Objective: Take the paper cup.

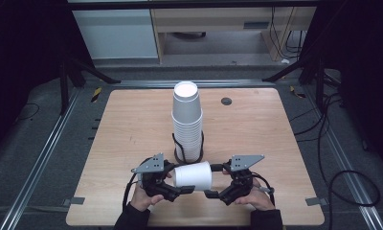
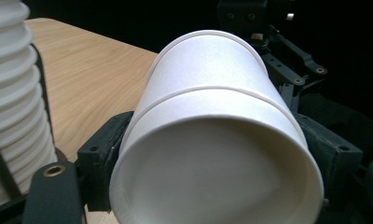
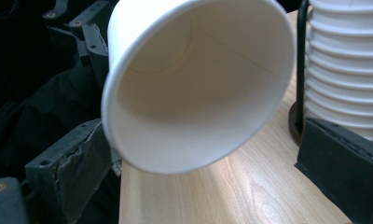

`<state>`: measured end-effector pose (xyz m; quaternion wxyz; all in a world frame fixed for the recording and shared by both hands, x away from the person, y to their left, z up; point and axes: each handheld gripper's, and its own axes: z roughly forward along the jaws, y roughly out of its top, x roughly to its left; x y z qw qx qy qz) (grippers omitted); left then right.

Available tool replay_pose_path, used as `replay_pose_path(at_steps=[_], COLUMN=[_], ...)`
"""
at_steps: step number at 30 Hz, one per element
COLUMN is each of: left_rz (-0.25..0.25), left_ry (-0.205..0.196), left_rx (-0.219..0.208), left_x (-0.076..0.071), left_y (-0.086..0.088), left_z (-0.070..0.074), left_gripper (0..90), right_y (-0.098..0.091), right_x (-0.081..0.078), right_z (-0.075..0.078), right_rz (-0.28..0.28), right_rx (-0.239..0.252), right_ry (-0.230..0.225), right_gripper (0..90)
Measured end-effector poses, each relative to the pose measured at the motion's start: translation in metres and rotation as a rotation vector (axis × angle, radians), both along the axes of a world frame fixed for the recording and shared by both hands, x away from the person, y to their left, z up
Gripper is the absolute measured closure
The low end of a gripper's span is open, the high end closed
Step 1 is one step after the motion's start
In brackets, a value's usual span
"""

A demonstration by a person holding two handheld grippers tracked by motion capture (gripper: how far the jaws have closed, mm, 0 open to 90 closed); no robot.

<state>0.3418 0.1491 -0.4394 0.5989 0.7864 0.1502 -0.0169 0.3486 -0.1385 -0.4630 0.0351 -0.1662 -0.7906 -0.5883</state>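
Seemingly the step in hand is a handover of a single paper cup (image 1: pixel 193 176), which is held lying on its side just above the near part of the table (image 1: pixel 256 129), between the two grippers.

The left gripper (image 1: pixel 175 178) has its fingers (image 2: pixel 100 158) pressed against both sides of the cup near its base, so it carries the cup alone. In the left gripper view the recessed base faces the camera.

Behind the cup, at the middle of the table, a tall stack of upturned cups (image 1: pixel 186 120) stands in a black wire holder (image 1: pixel 176 143).

The right gripper (image 1: pixel 214 180) faces the cup's open mouth. Its fingers (image 3: pixel 338 158) stand wide, and this one is plainly clear of the rim, so it grips nothing.

The next move probably calls for the right gripper to draw back clear of the mouth. The left gripper would then turn the cup mouth down and lower it squarely over the stack, squeezing lightly so the thin wall is not crushed.
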Motion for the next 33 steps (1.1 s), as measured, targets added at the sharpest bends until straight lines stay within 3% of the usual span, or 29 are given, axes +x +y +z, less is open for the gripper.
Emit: replay_pose_path(at_steps=[11, 33], left_rz=[-0.073, -0.082], left_ry=[0.01, -0.003], left_rx=[-0.017, -0.012], left_x=[0.0018, 0.0031], left_y=[-0.0056, -0.0083], left_z=[0.0002, 0.0003], left_gripper=[20.5, 21.2], right_y=[0.0047, 0.0085], right_x=[-0.0001, 0.0007], right_z=[-0.0001, -0.0008], right_rz=[0.049, 0.08], right_rx=[0.006, 0.017], right_ry=[0.005, -0.005], right_gripper=[2.7, 10.2])
